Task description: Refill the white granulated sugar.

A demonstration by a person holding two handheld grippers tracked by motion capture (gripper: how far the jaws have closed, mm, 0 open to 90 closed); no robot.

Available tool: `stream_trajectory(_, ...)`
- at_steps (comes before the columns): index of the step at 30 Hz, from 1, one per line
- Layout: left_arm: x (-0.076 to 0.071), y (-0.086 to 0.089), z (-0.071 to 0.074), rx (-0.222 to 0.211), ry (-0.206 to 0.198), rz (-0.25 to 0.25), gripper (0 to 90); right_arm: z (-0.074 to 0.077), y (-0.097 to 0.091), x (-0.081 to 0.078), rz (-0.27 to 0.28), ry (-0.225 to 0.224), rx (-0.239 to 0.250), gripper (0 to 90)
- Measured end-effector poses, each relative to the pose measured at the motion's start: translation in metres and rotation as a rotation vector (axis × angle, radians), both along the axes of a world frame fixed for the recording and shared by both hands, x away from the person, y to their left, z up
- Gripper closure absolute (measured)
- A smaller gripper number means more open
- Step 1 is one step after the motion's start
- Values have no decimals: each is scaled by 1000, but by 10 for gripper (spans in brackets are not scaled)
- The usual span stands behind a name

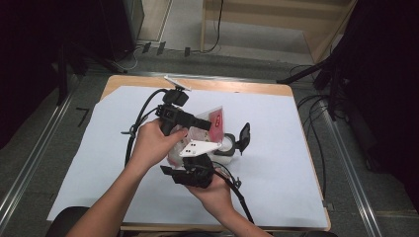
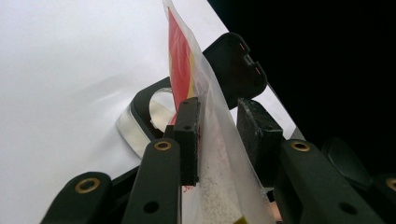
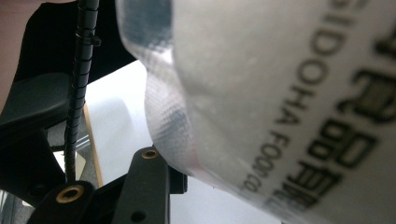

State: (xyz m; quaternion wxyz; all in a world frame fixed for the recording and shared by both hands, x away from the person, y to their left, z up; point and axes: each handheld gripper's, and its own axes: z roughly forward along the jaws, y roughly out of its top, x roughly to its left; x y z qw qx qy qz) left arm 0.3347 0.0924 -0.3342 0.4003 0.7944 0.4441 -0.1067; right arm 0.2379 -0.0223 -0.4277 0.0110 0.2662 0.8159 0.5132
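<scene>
A clear plastic bag (image 1: 215,118) with a red label and white grains hangs tilted above the table. My left gripper (image 1: 205,123) reaches in from the left and is shut on it. In the left gripper view the bag (image 2: 183,60) stands edge-on between the two pads (image 2: 189,135). My right gripper (image 1: 190,160) holds the bag's lower end from below. In the right gripper view the printed bag (image 3: 280,93) lies against one finger (image 3: 149,182) and hides the other. A small clear container (image 1: 226,148) with its black lid (image 1: 244,136) flipped open sits just beyond the bag.
White paper (image 1: 276,163) covers the wooden table, bare around the hands. The open container (image 2: 140,119) and its lid (image 2: 238,60) lie right behind the left gripper's jaws. Cables trail from both grippers. Dark stands and floor cables surround the table.
</scene>
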Motion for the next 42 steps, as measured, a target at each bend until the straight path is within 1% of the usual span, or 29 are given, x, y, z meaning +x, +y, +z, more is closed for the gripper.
stream_trajectory(9,0,0,0,-3,1,2,702,0,0,0,2,0,-1,656)
stream_trajectory(11,0,0,0,-3,-5,3,701,0,0,0,4,2,-1,656)
stream_trajectory(12,0,1,0,2,-18,-9,702,0,0,0,5,5,-2,656)
stream_trajectory(13,0,0,0,-2,-20,-10,701,0,0,0,5,7,-2,656)
stream_trajectory(22,-2,-1,1,4,-19,-4,702,0,0,0,6,7,-1,656)
stream_trajectory(23,-2,-1,1,1,-23,-5,701,0,0,0,6,7,0,656)
stream_trajectory(26,-2,-1,1,13,-29,-18,702,-1,0,0,6,9,3,654)
stream_trajectory(35,-3,-2,1,8,-18,-9,697,-1,0,-1,6,9,4,653)
stream_trajectory(42,-3,-2,0,16,-21,-22,698,-2,0,-1,7,9,4,653)
